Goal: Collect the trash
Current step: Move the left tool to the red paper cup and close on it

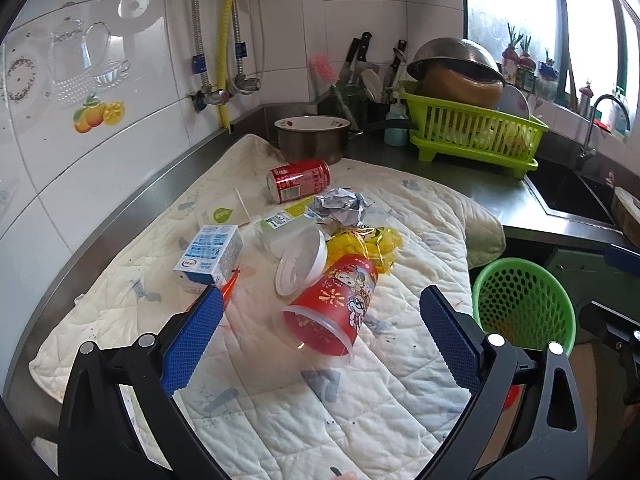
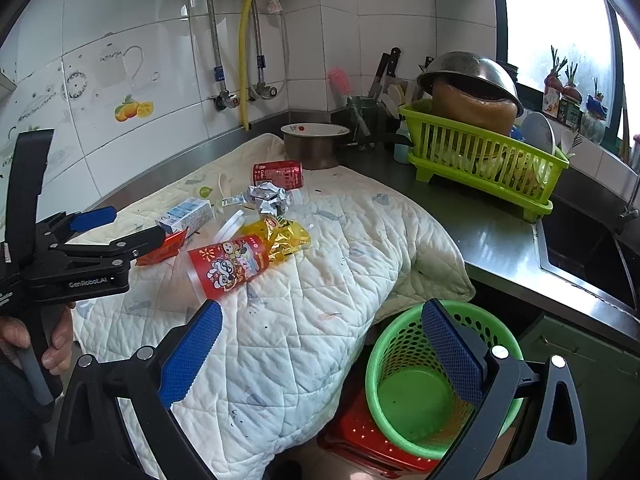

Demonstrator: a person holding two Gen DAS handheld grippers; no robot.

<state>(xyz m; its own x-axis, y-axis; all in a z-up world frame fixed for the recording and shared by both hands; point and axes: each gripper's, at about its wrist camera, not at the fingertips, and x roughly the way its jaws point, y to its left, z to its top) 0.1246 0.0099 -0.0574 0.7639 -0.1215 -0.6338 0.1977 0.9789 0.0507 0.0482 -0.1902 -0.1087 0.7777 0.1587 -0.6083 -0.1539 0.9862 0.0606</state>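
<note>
The left gripper (image 2: 120, 226) bears "GenRobot.AI" in pale letters along its black arm. Print on the can (image 2: 278, 174), carton (image 2: 185, 216) and cup (image 2: 228, 266) is too blurred to read.

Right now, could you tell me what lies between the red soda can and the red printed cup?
In the left wrist view, crumpled foil, a white lid and a yellow wrapper lie between the soda can and the red cup.

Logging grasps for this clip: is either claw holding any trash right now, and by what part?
Nothing is held. The left claw hovers open over the red cup; the right claw is open and empty.
</note>
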